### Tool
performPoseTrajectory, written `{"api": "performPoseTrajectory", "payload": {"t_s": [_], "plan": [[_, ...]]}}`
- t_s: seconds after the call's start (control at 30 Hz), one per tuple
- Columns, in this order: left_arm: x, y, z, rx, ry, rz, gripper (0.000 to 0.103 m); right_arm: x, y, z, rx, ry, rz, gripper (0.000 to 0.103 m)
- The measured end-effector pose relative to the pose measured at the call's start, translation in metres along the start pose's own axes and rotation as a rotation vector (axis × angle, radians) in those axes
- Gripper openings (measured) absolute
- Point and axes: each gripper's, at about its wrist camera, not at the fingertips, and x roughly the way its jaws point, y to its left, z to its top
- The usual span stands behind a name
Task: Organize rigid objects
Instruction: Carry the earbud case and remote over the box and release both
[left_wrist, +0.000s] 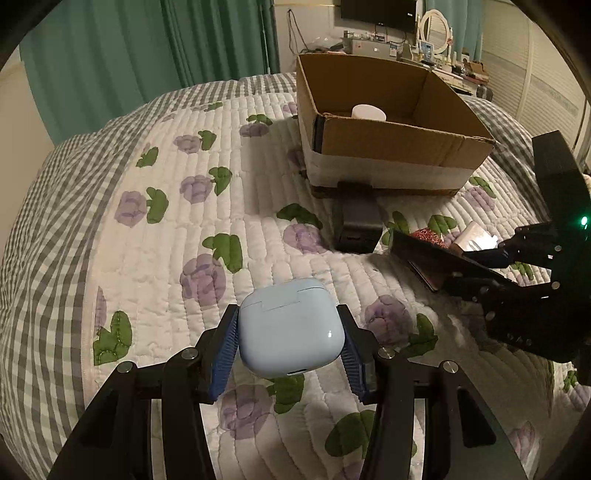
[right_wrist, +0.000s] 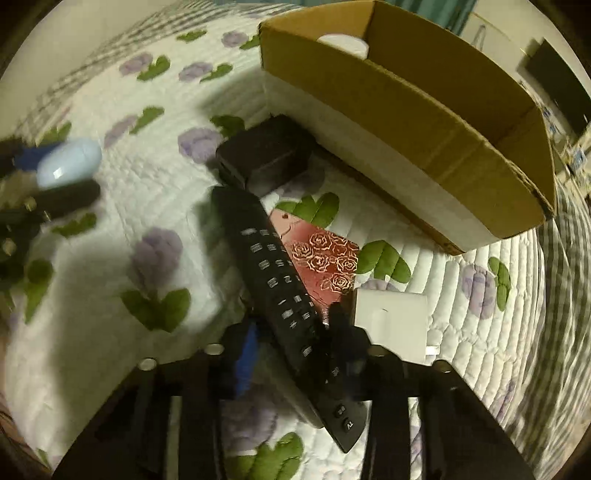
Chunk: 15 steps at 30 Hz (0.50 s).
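Note:
My left gripper is shut on a pale blue earbud case and holds it above the quilt; the case also shows in the right wrist view. My right gripper is shut on a black remote control, lifted slightly off the bed; the remote shows in the left wrist view. An open cardboard box stands on the bed ahead, with a white round object inside. The box also shows in the right wrist view.
A black charger block lies in front of the box, also in the right wrist view. A red rose-patterned card and a white flat box lie beside the remote. The bed has a floral quilt.

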Motion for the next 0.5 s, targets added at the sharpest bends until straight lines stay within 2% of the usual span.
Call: {"api": "performPoseTrajectory", "payload": {"t_s": [0.07,0.13,0.23,0.5], "plan": [[-0.001,0.0,0.0,0.003,-0.004,0.002,0.051,-0.002,-0.004,0.0,0.034,0.0,0.025,0.022],[-0.003,-0.001,0.0,0.006,-0.008,-0.002,0.051,-0.008,-0.008,0.0,0.066,-0.011,0.027,0.018],[-0.007,-0.003,0.001,0.005,-0.013,-0.012,0.051,-0.015,-0.012,-0.002,0.124,-0.015,0.036,0.018],[-0.033,-0.01,0.012,0.013,-0.053,-0.03,0.051,-0.056,-0.006,-0.001,0.146,-0.091,-0.018,0.018]]}}
